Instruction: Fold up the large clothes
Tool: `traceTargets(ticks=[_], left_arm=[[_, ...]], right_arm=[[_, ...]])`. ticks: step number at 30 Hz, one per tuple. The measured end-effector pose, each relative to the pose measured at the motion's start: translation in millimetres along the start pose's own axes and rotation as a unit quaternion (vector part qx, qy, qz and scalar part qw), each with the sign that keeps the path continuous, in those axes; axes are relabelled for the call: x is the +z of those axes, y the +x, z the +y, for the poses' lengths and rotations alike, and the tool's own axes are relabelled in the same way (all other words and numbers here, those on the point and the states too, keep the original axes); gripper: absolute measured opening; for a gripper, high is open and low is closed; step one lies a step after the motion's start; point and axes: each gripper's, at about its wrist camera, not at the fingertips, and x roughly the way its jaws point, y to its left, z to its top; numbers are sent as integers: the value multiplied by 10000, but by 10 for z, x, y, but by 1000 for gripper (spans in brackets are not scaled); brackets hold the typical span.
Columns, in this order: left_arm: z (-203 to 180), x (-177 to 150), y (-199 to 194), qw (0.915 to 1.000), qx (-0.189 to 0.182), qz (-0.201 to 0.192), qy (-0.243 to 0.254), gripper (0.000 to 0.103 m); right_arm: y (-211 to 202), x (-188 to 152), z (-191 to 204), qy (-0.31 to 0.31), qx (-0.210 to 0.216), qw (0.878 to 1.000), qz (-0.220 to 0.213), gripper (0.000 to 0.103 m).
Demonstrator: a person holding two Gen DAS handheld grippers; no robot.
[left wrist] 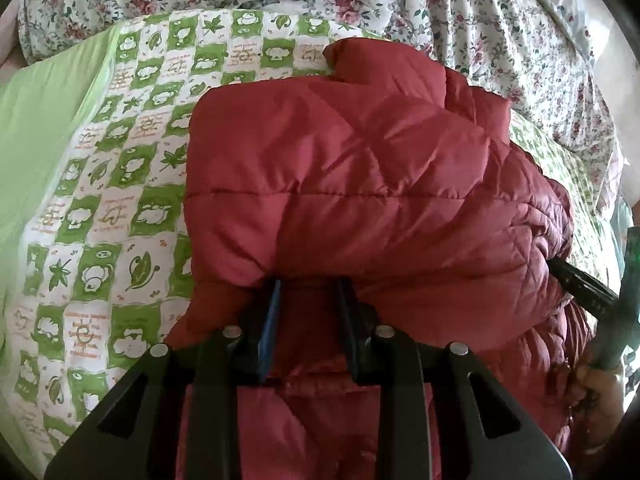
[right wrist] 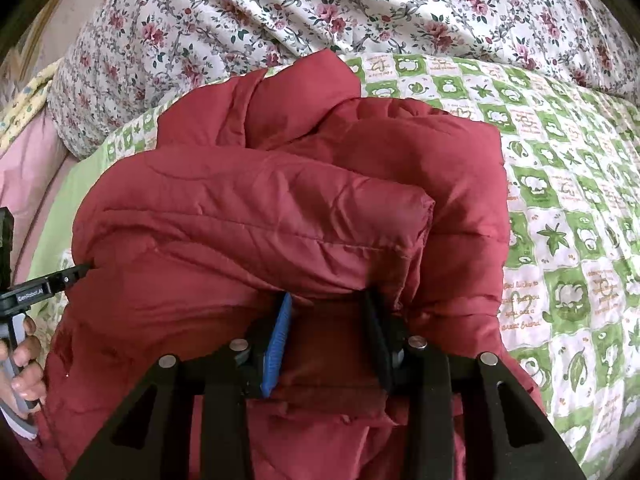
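While lying bunched on the green-and-white checked quilt (left wrist: 120,184) of the bed, the puffy dark-red quilted jacket (left wrist: 360,184) is being gripped from both sides: the left hand-held gripper (left wrist: 308,292) is clamping its near edge, and the right hand-held gripper (right wrist: 328,304) is pinching a folded layer. A rose-patterned floral sheet (right wrist: 320,4) is lying behind.
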Motion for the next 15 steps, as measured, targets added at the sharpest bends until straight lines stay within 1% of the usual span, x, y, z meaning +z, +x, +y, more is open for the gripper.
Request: traceTargets(ticks=[4, 6, 10, 12, 13, 14, 15], left_arm=[[-8, -10, -140, 9999, 80, -78, 2, 26], [0, -66, -255, 9998, 86, -149, -34, 26], [26, -201, -463, 9997, 19, -235, -105, 26], [31, -303, -583, 9995, 22, -299, -115, 26], [30, -353, -632, 9994, 59, -324, -107, 26], [28, -410, -679, 9993, 111, -338, -99, 26], [30, -459, -715, 9993, 116, -342, -103, 26]], right_arm=[[-174, -1, -8, 195, 138, 9997, -2, 41], [-331, -24, -13, 280, 252, 9992, -90, 48], [-618, -127, 30, 251, 396, 9987, -185, 54], [-742, -212, 56, 226, 384, 9989, -171, 63], [-780, -244, 65, 223, 363, 9990, -154, 66], [-833, -292, 82, 213, 316, 9992, -122, 71], [-877, -335, 94, 188, 285, 9994, -100, 73]])
